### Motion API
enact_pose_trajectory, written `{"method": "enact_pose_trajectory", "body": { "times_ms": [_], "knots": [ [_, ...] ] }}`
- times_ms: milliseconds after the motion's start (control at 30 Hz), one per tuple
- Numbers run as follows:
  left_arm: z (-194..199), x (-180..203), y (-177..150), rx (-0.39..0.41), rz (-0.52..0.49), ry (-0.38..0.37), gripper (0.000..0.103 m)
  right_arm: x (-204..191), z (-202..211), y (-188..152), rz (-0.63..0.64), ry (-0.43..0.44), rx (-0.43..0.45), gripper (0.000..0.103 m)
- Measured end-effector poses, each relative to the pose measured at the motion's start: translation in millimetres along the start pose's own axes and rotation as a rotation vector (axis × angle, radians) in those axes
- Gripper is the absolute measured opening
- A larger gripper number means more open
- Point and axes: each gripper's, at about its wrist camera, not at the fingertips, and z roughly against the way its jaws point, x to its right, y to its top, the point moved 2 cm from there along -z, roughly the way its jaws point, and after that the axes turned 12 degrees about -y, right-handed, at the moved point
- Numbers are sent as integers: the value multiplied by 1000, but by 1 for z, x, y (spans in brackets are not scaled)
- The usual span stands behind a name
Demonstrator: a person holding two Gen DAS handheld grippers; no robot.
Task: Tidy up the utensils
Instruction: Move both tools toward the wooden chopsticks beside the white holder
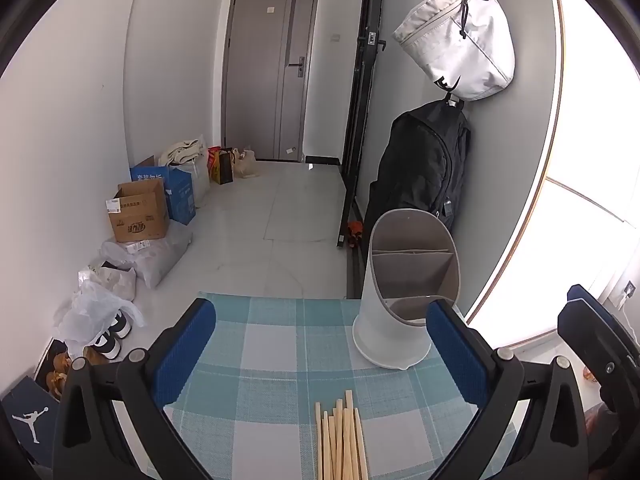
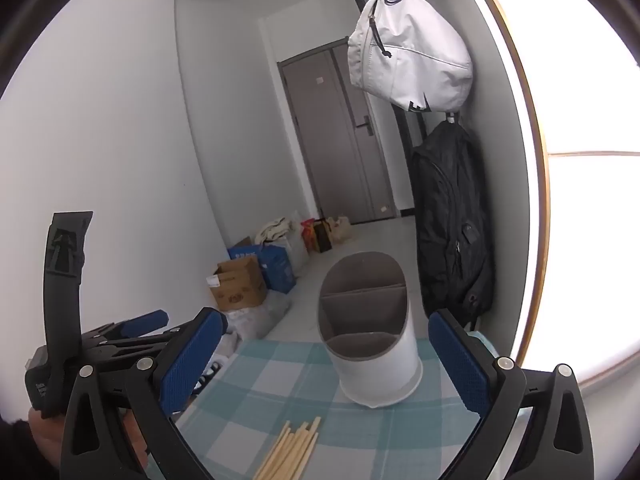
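A: What do we have in front of us?

B: We see a bundle of wooden chopsticks (image 1: 340, 440) lying flat on the checked cloth of the surface (image 1: 272, 344), at the near edge, with their ends pointing away from us.

A: And the holder?

B: The white utensil holder (image 1: 404, 292) stands upright further back on the surface, to the right of the chopsticks and apart from them. Its slanted mouth faces us, and we can see grey dividers splitting the inside into compartments. We see nothing in the ones that show.

A: How do our grippers stand?

B: Our left gripper (image 1: 320, 344) has its jaws spread wide with nothing between them; the chopsticks lie below and between the blue pads (image 1: 182, 352), untouched. Our right gripper (image 2: 328, 364) is also released, jaws fully apart, framing the holder without touching it. In the right wrist view we also see the chopsticks (image 2: 290, 452) low down.

A: Anything beyond the surface?

B: A white bag (image 1: 456, 36) and a black backpack (image 1: 424, 168) hang on the wall behind the holder, and cardboard boxes (image 1: 140, 212) sit on the floor by the far wall.
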Motion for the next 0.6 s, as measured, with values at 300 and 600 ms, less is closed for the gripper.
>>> {"method": "enact_pose_trajectory", "body": {
  "times_ms": [300, 600],
  "knots": [
    [0, -1, 0, -4, 6, -4, 102, 0, -1, 0, -2, 3, 0, 103],
    [-1, -2, 0, -7, 9, -3, 102, 0, 4, -1, -5, 11, -7, 103]
  ]
}}
